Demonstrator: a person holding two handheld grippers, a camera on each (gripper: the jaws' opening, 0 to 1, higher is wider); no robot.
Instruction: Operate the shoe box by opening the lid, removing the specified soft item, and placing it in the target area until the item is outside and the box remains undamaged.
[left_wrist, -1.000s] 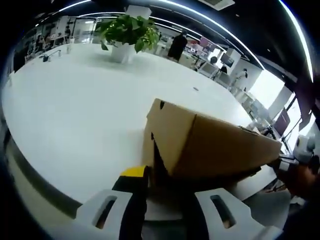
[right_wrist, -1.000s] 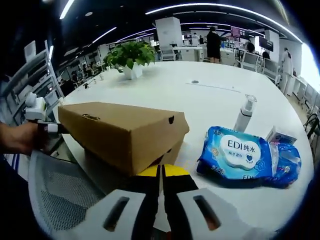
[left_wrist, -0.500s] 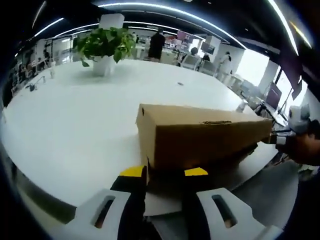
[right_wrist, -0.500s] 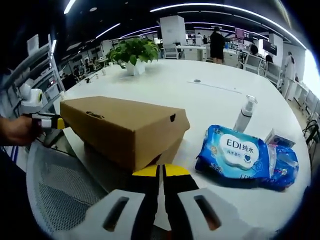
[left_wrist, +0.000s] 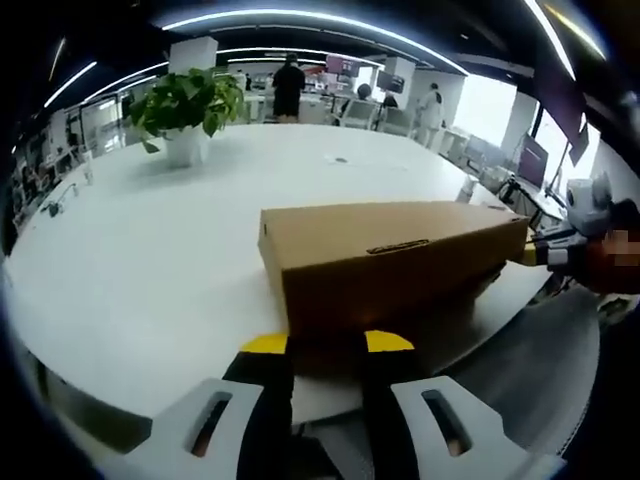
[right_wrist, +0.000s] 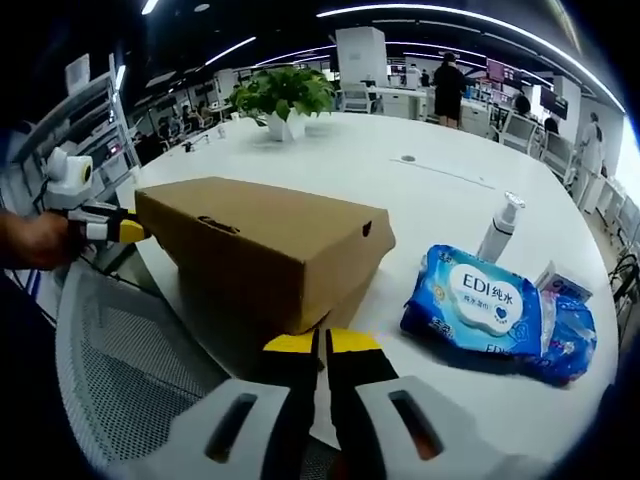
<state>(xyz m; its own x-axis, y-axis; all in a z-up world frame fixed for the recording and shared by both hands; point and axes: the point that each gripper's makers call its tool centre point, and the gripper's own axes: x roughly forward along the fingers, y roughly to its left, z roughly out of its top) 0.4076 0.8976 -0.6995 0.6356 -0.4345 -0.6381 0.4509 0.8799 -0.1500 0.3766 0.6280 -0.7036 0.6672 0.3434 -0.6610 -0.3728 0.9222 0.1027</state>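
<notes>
Two hand-held grippers flank the shoe box (right_wrist: 265, 250) on the counter (left_wrist: 140, 260) to raise its lid: left hand-held gripper (left_wrist: 327, 343) spread, right hand-held gripper (right_wrist: 320, 343) pressed together.

box (right_wrist: 262, 250): on bench (right_wrist: 400, 195), near edge, just ahead of right tongs (right_wrist: 322, 345)
wipes (right_wrist: 495, 312): 3 o'clock of box
bottle (right_wrist: 499, 228): behind wipes
plant (right_wrist: 282, 98): 12 o'clock, far side
left tongs (right_wrist: 120, 231): at box's 9 o'clock end

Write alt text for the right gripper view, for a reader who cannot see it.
A brown cardboard shoe box, lid down, sits on a white table just beyond the right gripper, whose yellow-tipped jaws are together. The left gripper meets the box's far end, and a blue wipes pack and pump bottle lie to the right.
</notes>
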